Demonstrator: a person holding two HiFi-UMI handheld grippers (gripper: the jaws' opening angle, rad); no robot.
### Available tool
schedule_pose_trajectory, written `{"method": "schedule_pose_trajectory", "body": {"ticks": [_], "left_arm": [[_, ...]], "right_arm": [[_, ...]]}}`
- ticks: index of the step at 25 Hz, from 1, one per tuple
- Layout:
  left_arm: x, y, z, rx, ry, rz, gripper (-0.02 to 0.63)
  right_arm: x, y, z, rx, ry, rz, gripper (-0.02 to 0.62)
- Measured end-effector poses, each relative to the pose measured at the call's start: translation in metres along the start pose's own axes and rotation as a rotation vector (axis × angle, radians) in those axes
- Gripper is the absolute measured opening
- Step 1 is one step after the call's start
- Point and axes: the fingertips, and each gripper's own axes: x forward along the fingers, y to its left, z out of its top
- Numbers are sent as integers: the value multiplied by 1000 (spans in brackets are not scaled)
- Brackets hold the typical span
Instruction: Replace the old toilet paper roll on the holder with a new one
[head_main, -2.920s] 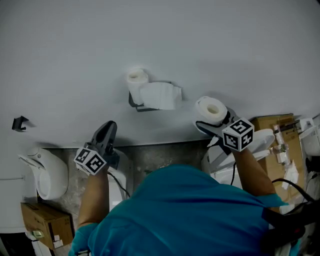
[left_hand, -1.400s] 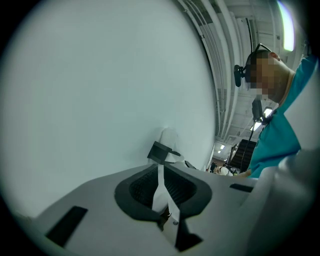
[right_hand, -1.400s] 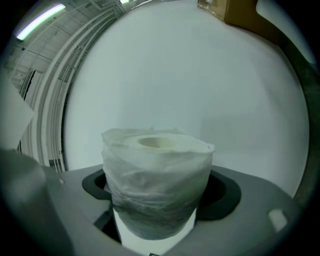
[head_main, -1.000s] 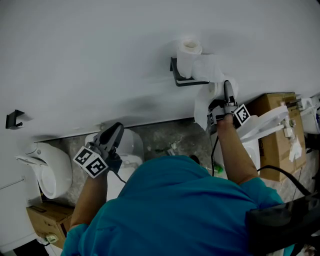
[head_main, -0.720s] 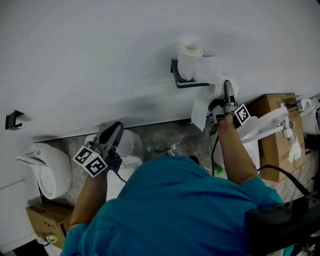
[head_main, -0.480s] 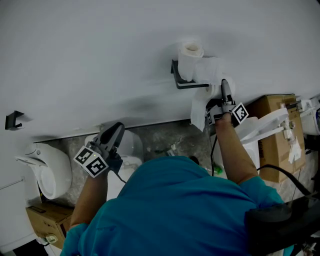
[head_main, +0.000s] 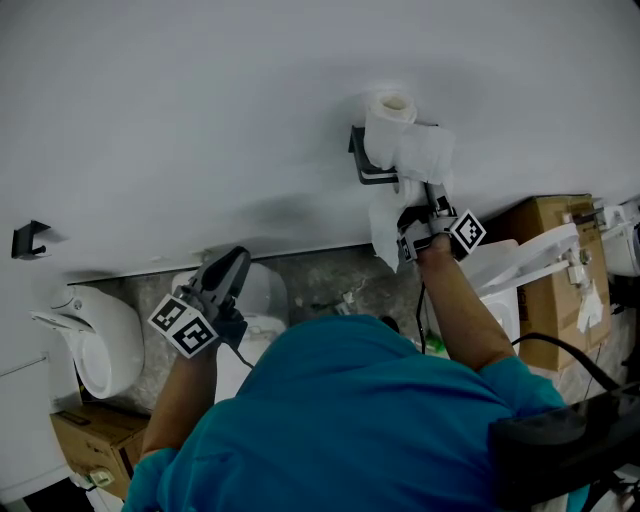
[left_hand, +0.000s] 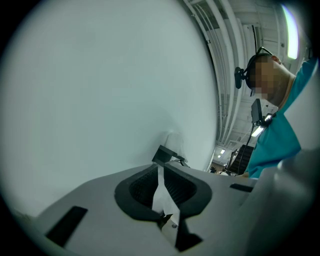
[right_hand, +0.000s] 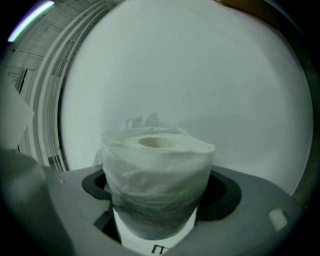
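**Right tongs** (head_main: 428, 200): the jaws are spread wide and clamped on the new toilet paper roll (right_hand: 157, 185). The roll stands upright between them with its core opening upward and its outer sheet loose and wrinkled.

Just past the tong tips, the holder (head_main: 362, 166) is fixed to the wall (head_main: 180, 110) and carries the old roll (head_main: 389, 122). Loose paper (head_main: 384, 235) hangs just left of these tongs.

**Left tongs** (head_main: 234, 260): the jaws are closed to a thin slit with nothing gripped. They sit well apart to the left of the right tongs.
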Motion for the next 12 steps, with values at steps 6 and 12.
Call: {"method": "schedule_pose_trajectory", "body": {"ticks": [6,12], "left_arm": [[1,6,-2,-18,2,-7,43],[2,7,-1,-25,-3,-14,43]], "right_arm": [[13,-2,-28,6,47,-29,453],[24,-3,-55,17,106,-39,454]]}}
